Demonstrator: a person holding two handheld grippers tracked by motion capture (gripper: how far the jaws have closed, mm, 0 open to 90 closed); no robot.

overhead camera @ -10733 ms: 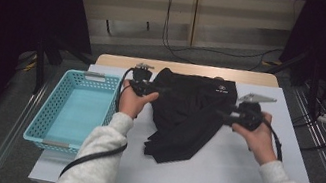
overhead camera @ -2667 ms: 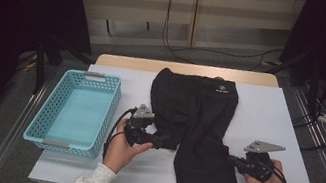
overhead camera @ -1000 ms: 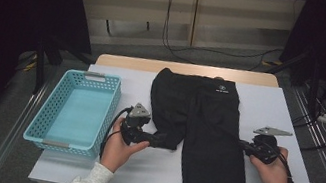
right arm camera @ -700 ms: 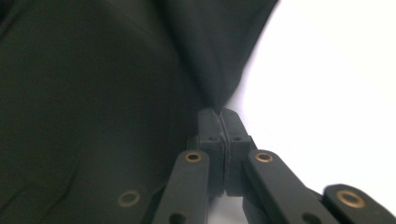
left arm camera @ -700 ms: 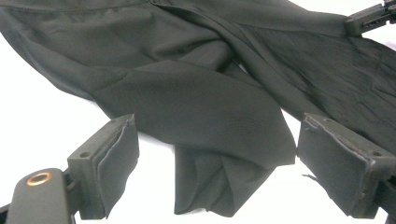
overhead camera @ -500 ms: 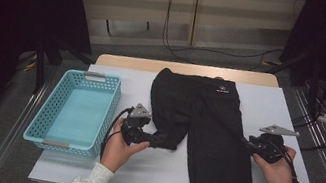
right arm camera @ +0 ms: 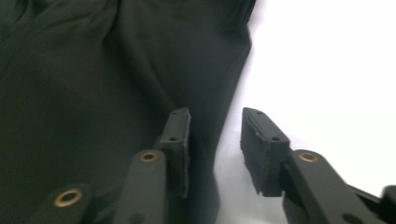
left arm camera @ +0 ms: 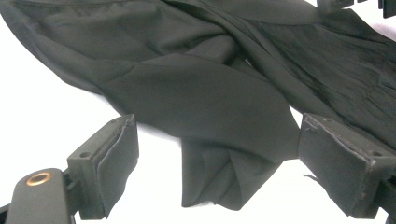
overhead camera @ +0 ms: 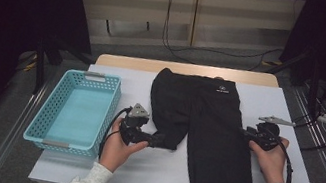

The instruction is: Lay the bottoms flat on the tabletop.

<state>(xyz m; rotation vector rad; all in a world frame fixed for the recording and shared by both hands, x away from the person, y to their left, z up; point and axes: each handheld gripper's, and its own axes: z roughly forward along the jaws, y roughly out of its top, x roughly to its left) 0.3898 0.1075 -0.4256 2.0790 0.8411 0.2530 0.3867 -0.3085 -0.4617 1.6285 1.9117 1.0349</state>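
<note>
Black shorts [overhead camera: 215, 131] lie on the white table [overhead camera: 145, 180] with the waistband at the far side and a small white logo [overhead camera: 222, 88] on it. The right leg lies flat toward me. The left leg is bunched up short. My left gripper [overhead camera: 162, 141] is open at that bunched leg end, and its wide jaws stand either side of the crumpled fabric [left arm camera: 219, 177]. My right gripper [overhead camera: 244, 132] is open at the shorts' right edge. One of its jaws is over the cloth [right arm camera: 93, 70], the other over bare table.
An empty turquoise basket [overhead camera: 45, 107] stands at the table's left side, beside my left hand. Bare table lies in front of the shorts and to their right. Cables run across the floor beyond the table's far edge.
The right gripper has let go of the right leg's hem, which now lies flat, and moved away from me along the shorts' right edge. The left gripper has hardly moved.
</note>
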